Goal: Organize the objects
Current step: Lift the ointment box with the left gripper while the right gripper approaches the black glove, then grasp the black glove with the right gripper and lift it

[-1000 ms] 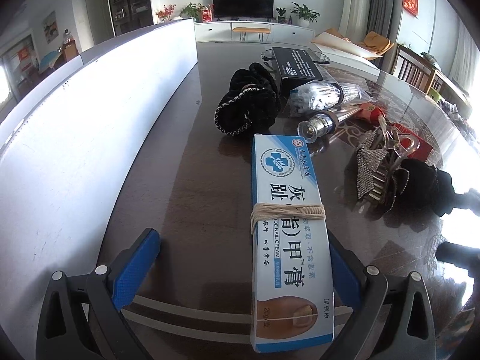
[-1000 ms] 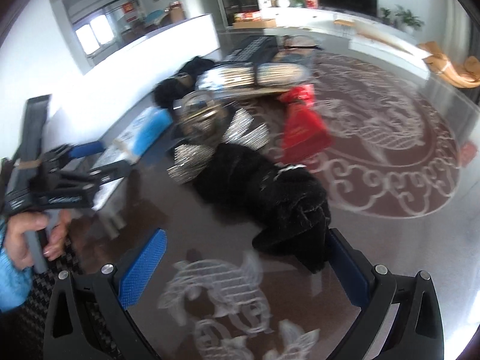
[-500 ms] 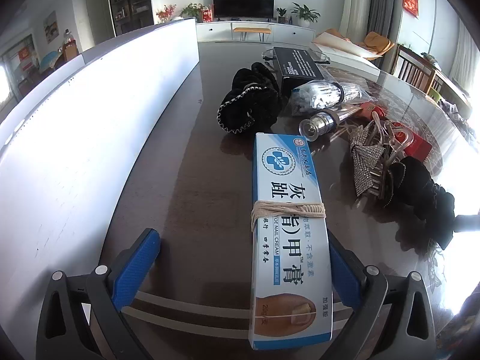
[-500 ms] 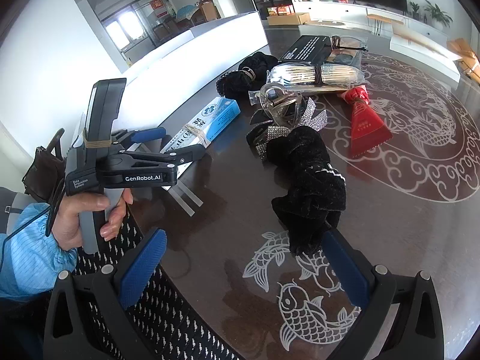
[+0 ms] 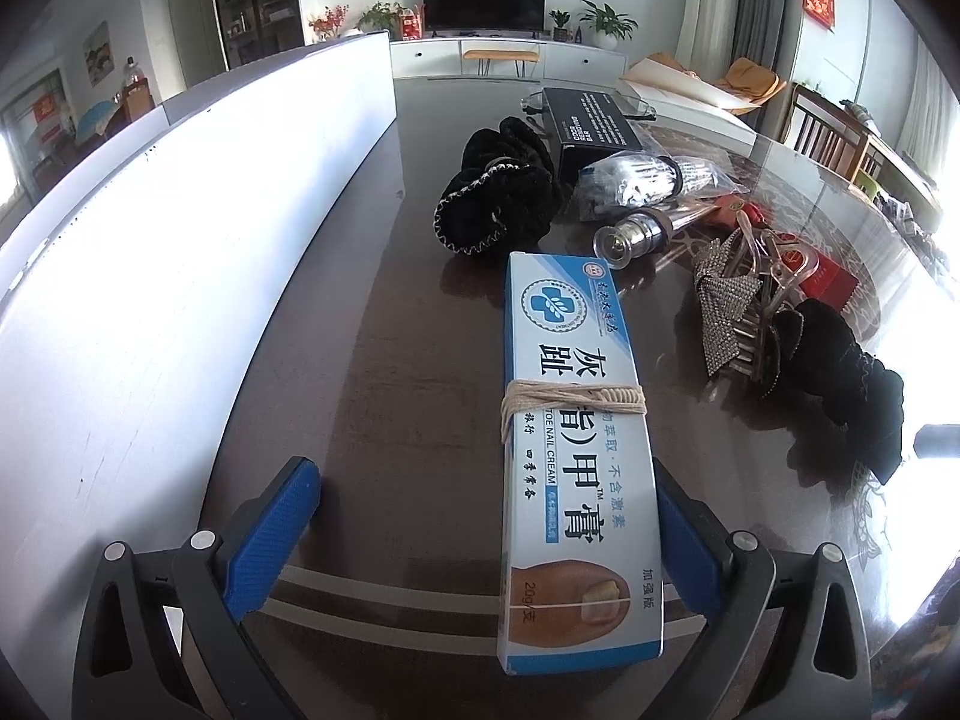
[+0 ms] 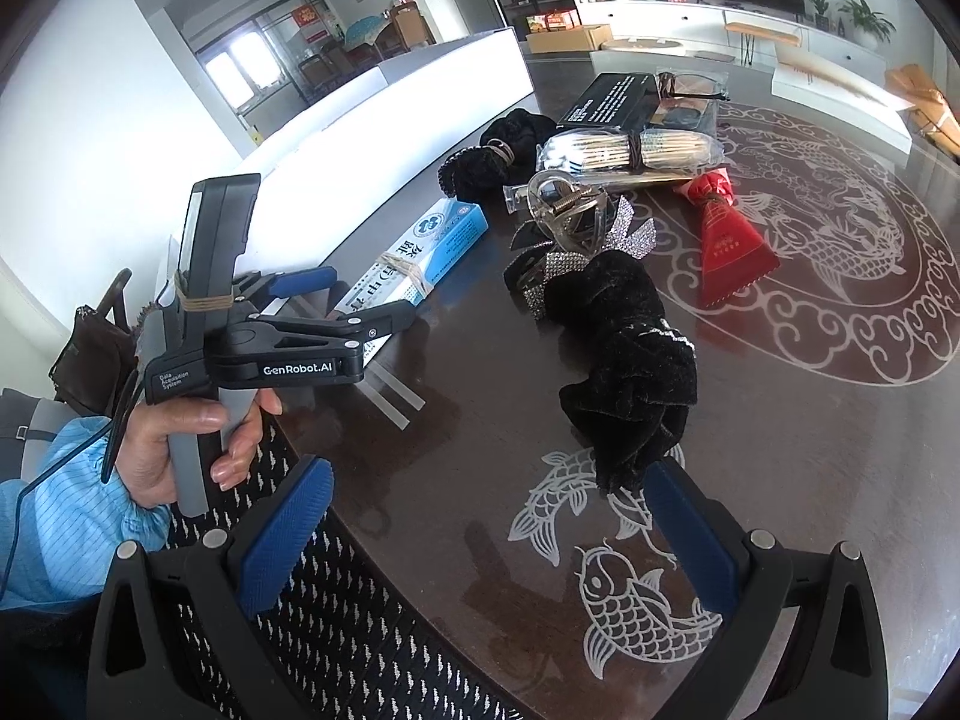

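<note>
The left tongs stand wide, their blue pads spread across the bottom of the left wrist view, low over the dark desk. A blue-and-white nail cream box, bound round its middle with pale string, lies lengthwise on the desk between the two pads. It sits far to the right of the gap, its right edge against or just beside the right pad, while the left pad stands well apart from it. The box's near end reaches down past the pad tips toward the bottom of the frame.

Beyond the box's far end, in the upper middle of that view, lie a black scrunchie, a black box, a clear bag of toothpicks and a small glass bulb. To the right lie a rhinestone hair clip, a red packet and a black velvet bow. A white board walls the left side of the desk.

In the right wrist view the right tongs also gape wide at the bottom of the frame, gripping nothing. The lower tip of the black velvet bow hangs just above the right pad; whether they touch I cannot tell. At the left of that frame a hand in a light blue sleeve grips the left tongs, whose fingers flank the near end of the nail cream box.
</note>
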Demonstrator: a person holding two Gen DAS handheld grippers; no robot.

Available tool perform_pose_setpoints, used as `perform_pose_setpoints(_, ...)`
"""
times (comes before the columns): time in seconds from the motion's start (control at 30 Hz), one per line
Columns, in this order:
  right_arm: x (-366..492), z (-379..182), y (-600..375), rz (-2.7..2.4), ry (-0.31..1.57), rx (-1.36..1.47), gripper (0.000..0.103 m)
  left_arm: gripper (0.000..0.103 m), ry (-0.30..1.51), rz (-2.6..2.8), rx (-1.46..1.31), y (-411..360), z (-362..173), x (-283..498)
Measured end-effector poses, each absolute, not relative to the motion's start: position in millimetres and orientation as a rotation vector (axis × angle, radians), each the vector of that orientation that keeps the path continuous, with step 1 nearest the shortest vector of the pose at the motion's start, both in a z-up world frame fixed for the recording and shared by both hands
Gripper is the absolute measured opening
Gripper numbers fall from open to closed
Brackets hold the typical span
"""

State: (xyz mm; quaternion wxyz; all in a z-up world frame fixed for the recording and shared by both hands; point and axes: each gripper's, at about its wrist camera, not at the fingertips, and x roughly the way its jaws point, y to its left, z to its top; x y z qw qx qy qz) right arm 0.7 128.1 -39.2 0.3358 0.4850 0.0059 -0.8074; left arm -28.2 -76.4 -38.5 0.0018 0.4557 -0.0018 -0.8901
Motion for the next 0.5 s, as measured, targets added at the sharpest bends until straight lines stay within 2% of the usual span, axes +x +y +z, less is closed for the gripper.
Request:
perform_pose_setpoints(0.3, -1.0, -34.0, 131.9, -2.138, -0.034, 1.247, 0.103, 0.103, -0.003, -2.785, 1.432, -75.3, -38.7, -26.2)
perform_pose_setpoints(0.5, -19.3, -11.9, 153.5, -2.273, 0.022, 1.252, 0.103, 0.103, -0.016, -2.797, 1.452, -75.9, -39.1, -25.1)
